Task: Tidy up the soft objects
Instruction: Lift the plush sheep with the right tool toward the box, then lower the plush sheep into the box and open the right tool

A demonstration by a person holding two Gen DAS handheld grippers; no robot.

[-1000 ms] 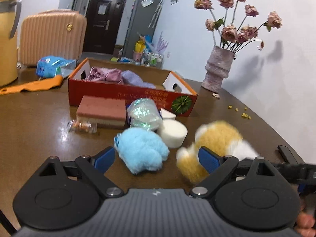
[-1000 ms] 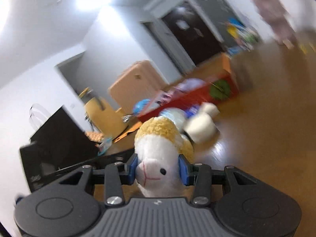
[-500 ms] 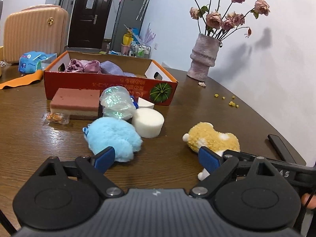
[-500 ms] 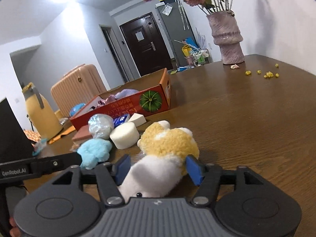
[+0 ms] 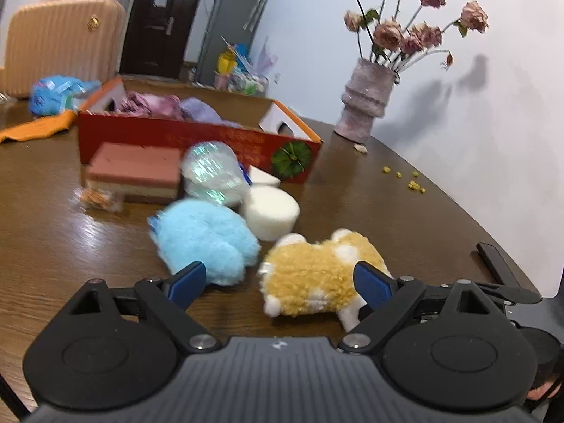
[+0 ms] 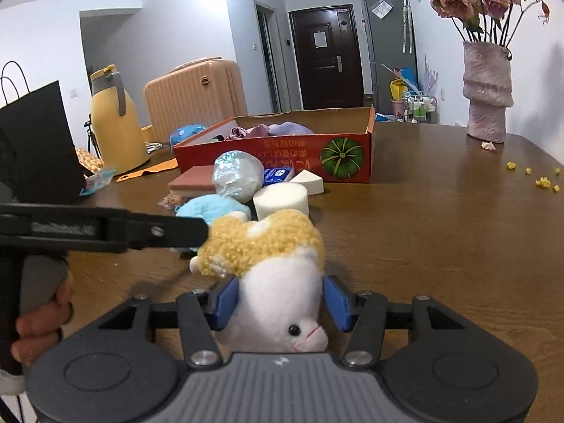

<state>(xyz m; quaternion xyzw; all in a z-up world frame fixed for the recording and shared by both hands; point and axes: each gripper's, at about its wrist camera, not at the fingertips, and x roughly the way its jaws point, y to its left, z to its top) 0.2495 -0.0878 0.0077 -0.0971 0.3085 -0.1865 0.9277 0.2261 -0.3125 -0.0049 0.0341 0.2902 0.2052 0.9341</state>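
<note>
A yellow and white plush sheep (image 6: 271, 264) is held by its white head between the blue pads of my right gripper (image 6: 280, 303), which is shut on it just above the table. In the left wrist view the sheep (image 5: 317, 275) hangs between the wide-open fingers of my left gripper (image 5: 282, 282), which holds nothing. A blue plush (image 5: 204, 239), a white foam cylinder (image 5: 269, 211), a shiny wrapped ball (image 5: 213, 172) and a pink sponge block (image 5: 135, 172) lie in front of a red cardboard box (image 5: 197, 141) with purple cloth inside.
A vase of dried roses (image 5: 370, 105) stands at the back right, with yellow crumbs (image 5: 405, 179) near it. A yellow jug (image 6: 116, 123), a black bag (image 6: 38, 148) and a peach suitcase (image 6: 197, 95) stand at the left. A small snack packet (image 5: 97, 199) lies by the sponge.
My right gripper has carried the sheep left and closer to the blue plush, its jaws tighter on the head. My left gripper has shifted so the sheep sits between its open fingers.
</note>
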